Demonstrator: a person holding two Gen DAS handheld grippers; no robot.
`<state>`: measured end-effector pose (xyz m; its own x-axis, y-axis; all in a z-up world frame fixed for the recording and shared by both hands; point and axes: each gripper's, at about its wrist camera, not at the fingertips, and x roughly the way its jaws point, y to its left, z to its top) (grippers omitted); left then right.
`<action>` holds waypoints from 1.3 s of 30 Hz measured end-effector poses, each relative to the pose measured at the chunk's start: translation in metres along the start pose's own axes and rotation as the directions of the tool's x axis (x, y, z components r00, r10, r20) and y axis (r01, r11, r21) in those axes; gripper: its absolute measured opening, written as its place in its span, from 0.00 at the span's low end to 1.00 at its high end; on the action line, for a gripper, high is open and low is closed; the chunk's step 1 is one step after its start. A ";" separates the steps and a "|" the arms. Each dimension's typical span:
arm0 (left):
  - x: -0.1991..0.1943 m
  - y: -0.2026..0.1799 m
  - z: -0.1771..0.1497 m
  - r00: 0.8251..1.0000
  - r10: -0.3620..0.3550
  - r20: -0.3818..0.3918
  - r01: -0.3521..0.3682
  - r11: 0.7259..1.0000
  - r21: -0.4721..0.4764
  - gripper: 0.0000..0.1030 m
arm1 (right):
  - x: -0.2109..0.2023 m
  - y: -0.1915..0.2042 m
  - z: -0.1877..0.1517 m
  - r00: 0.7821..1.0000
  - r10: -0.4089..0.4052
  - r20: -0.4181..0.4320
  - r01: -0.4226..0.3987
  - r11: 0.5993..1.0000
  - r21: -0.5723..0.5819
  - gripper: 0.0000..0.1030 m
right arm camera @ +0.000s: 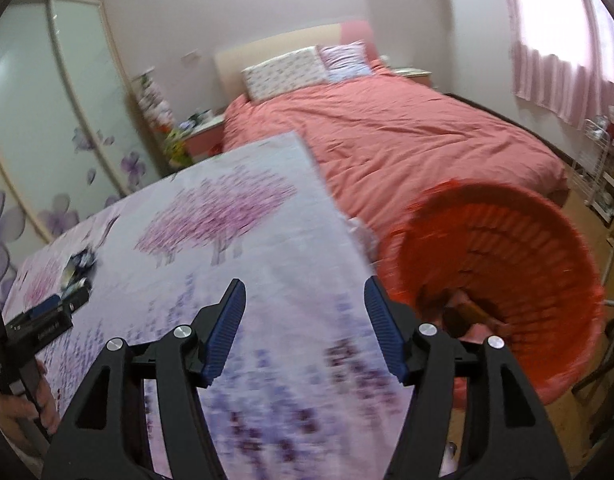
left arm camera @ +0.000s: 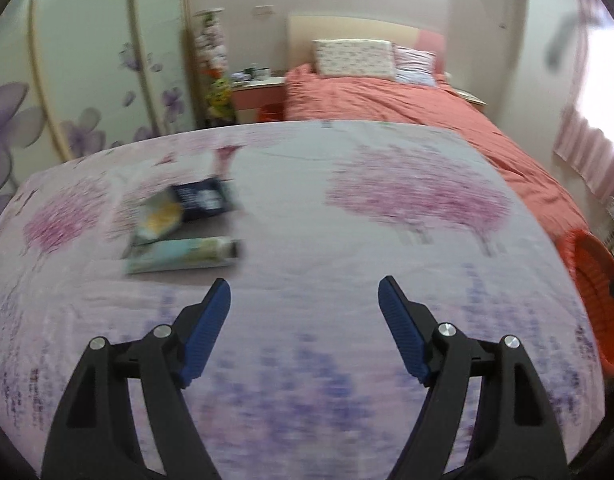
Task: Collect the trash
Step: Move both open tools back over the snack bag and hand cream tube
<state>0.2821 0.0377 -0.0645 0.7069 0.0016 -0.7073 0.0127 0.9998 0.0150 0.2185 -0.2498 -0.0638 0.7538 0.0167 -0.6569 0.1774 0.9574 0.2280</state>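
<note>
Floral-print tabletop (left arm camera: 307, 200) carries 3 bits of trash (left arm camera: 183, 224) at its left; left gripper (left arm camera: 304, 296) and right gripper (right arm camera: 305, 292) gape wide, empty, orange basket (right arm camera: 547, 248) beside the table.

We see three pieces of trash clustered on the left of the floral cloth: a pale green tube (left arm camera: 185, 256) lying flat crosswise, nearest us; a crumpled yellow-and-white wrapper (left arm camera: 159, 218) just beyond it; a dark blue packet (left arm camera: 203, 199) farthest. At right, the orange basket (right arm camera: 547, 248) holds some blurred scraps.
</note>
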 end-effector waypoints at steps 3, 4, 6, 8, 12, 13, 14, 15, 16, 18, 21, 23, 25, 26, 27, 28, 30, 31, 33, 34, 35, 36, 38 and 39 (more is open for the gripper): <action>0.002 0.030 -0.002 0.999 0.034 -0.002 -0.034 0.999 -0.032 0.73 | 0.008 0.019 -0.006 0.999 0.020 -0.028 -0.021 0.999 -0.029 0.60; 0.003 0.042 -0.002 0.999 0.052 -0.003 -0.052 0.998 -0.043 0.73 | 0.011 0.024 -0.007 0.999 0.027 -0.038 -0.028 0.999 -0.037 0.60; 0.006 0.059 -0.002 0.997 0.073 -0.007 -0.073 0.995 -0.064 0.73 | 0.014 0.035 -0.011 0.998 0.035 -0.052 -0.038 0.998 -0.047 0.60; 0.008 0.072 -0.003 0.996 0.093 -0.011 -0.093 0.992 -0.084 0.73 | 0.019 0.045 -0.014 0.997 0.041 -0.066 -0.045 0.997 -0.059 0.60; 0.016 0.099 -0.001 0.991 0.136 -0.017 -0.137 0.983 -0.122 0.73 | 0.024 0.061 -0.018 0.995 0.046 -0.088 -0.054 0.995 -0.080 0.60; 0.019 0.105 -0.001 0.989 0.148 -0.019 -0.149 0.980 -0.129 0.73 | 0.025 0.062 -0.019 0.995 0.047 -0.093 -0.055 0.995 -0.083 0.60; 0.021 0.109 0.000 0.987 0.157 -0.021 -0.158 0.978 -0.135 0.73 | 0.027 0.065 -0.019 0.994 0.047 -0.096 -0.055 0.995 -0.085 0.60; 0.024 0.115 0.002 0.986 0.167 -0.026 -0.169 0.975 -0.146 0.73 | 0.028 0.067 -0.020 0.994 0.048 -0.099 -0.056 0.995 -0.087 0.60; 0.027 0.122 0.003 0.984 0.176 -0.031 -0.178 0.972 -0.155 0.73 | 0.029 0.068 -0.020 0.994 0.048 -0.103 -0.057 0.994 -0.089 0.60; 0.031 0.134 0.004 0.981 0.191 -0.040 -0.195 0.966 -0.171 0.73 | 0.032 0.072 -0.021 0.993 0.049 -0.107 -0.058 0.994 -0.091 0.60; 0.039 0.151 0.006 0.974 0.221 -0.058 -0.228 0.955 -0.190 0.73 | 0.036 0.077 -0.022 0.992 0.051 -0.114 -0.061 0.994 -0.093 0.60; 0.044 0.160 0.007 0.969 0.237 -0.073 -0.247 0.947 -0.205 0.72 | 0.039 0.079 -0.022 0.992 0.053 -0.119 -0.065 0.993 -0.095 0.60; 0.052 0.167 0.008 0.965 0.244 -0.092 -0.258 0.942 -0.215 0.72 | 0.041 0.082 -0.023 0.991 0.055 -0.123 -0.067 0.993 -0.098 0.60; 0.056 0.170 0.009 0.964 0.243 -0.103 -0.261 0.940 -0.218 0.72 | 0.042 0.084 -0.023 0.990 0.057 -0.126 -0.070 0.992 -0.101 0.60; 0.060 0.172 0.011 0.966 0.233 -0.116 -0.254 0.942 -0.221 0.72 | 0.042 0.084 -0.023 0.990 0.059 -0.128 -0.072 0.992 -0.102 0.60; 0.062 0.172 0.011 0.967 0.223 -0.125 -0.247 0.944 -0.221 0.72 | 0.043 0.086 -0.024 0.990 0.062 -0.131 -0.076 0.992 -0.104 0.60; 0.067 0.171 0.013 0.970 0.204 -0.134 -0.230 0.950 -0.212 0.71 | 0.044 0.087 -0.024 0.989 0.065 -0.134 -0.080 0.991 -0.105 0.61; 0.067 0.169 0.013 0.972 0.196 -0.129 -0.220 0.953 -0.209 0.69 | 0.044 0.088 -0.025 0.989 0.066 -0.135 -0.081 0.991 -0.106 0.62; 0.066 0.164 0.013 0.977 0.175 -0.118 -0.195 0.961 -0.195 0.67 | 0.046 0.089 -0.025 0.988 0.068 -0.137 -0.083 0.991 -0.106 0.62; 0.066 0.161 0.013 0.980 0.161 -0.115 -0.181 0.966 -0.187 0.65 | 0.046 0.090 -0.025 0.988 0.070 -0.138 -0.085 0.991 -0.104 0.62; 0.067 0.159 0.013 0.983 0.146 -0.114 -0.165 0.969 -0.184 0.64 | 0.047 0.091 -0.025 0.988 0.072 -0.139 -0.087 0.991 -0.103 0.62; 0.067 0.155 0.012 0.986 0.126 -0.113 -0.145 0.973 -0.180 0.64 | 0.047 0.091 -0.025 0.987 0.074 -0.141 -0.089 0.991 -0.102 0.62; 0.066 0.147 0.011 0.990 0.091 -0.111 -0.109 0.979 -0.171 0.63 | 0.049 0.093 -0.026 0.986 0.079 -0.144 -0.094 0.990 -0.102 0.62; 0.066 0.141 0.010 0.991 0.068 -0.111 -0.086 0.983 -0.163 0.63 | 0.049 0.094 -0.026 0.986 0.081 -0.145 -0.096 0.990 -0.102 0.62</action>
<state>0.3382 0.1785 -0.1020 0.6234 0.0722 -0.7785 -0.1633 0.9858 -0.0393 0.2559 -0.1512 -0.0932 0.6656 0.1360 -0.7338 0.0381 0.9758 0.2154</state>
